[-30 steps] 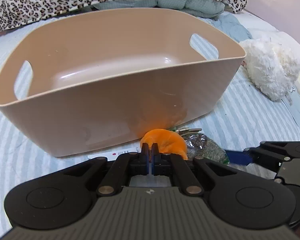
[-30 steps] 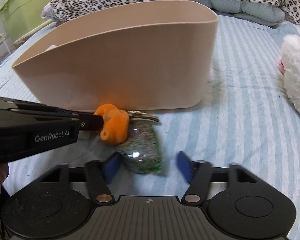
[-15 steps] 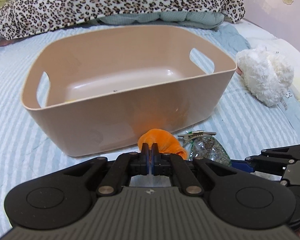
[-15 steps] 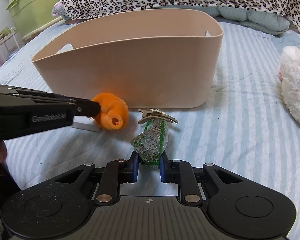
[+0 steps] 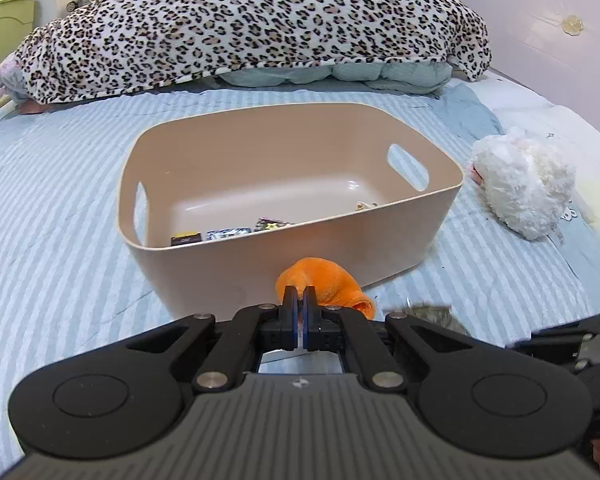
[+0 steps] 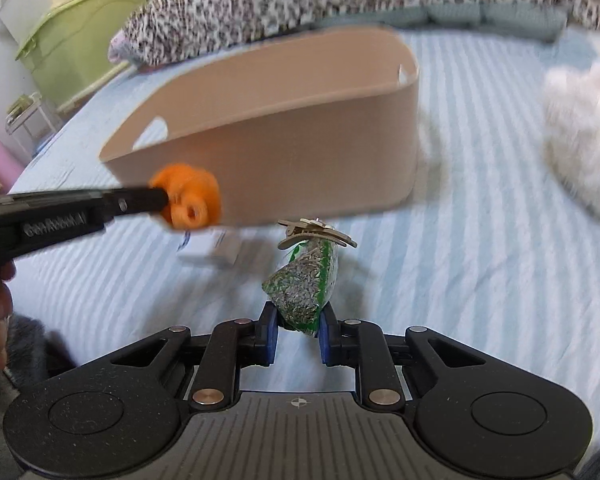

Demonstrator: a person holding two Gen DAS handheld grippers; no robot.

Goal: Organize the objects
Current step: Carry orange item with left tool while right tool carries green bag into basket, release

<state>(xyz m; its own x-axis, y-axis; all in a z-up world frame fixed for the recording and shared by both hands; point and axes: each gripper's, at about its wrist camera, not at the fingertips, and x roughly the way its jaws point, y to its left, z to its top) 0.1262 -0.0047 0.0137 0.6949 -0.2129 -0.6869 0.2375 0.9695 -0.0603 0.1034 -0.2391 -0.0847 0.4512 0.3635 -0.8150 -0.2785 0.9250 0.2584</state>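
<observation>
My left gripper (image 5: 299, 300) is shut on an orange rolled cloth (image 5: 328, 286) and holds it in the air before the near wall of the tan plastic bin (image 5: 380, 248). In the right wrist view the cloth (image 6: 190, 196) hangs at the left gripper's tip (image 6: 162, 200). My right gripper (image 6: 297, 322) is shut on a clear bag of green-grey seeds (image 6: 306, 284) with a wooden clip (image 6: 316, 234) on top, lifted off the bed. Several small packets (image 5: 228, 234) lie inside the bin.
The bin (image 6: 300, 168) sits on a blue striped bedspread (image 5: 52, 240). A white fluffy toy (image 5: 524, 188) lies to its right. A small white card (image 6: 216, 250) lies on the bed by the bin. A leopard-print blanket (image 5: 240, 24) is behind.
The right gripper closed on the seed bag and lifted it off the bed. The left gripper rose with the orange cloth, so the bin's inside now shows.
</observation>
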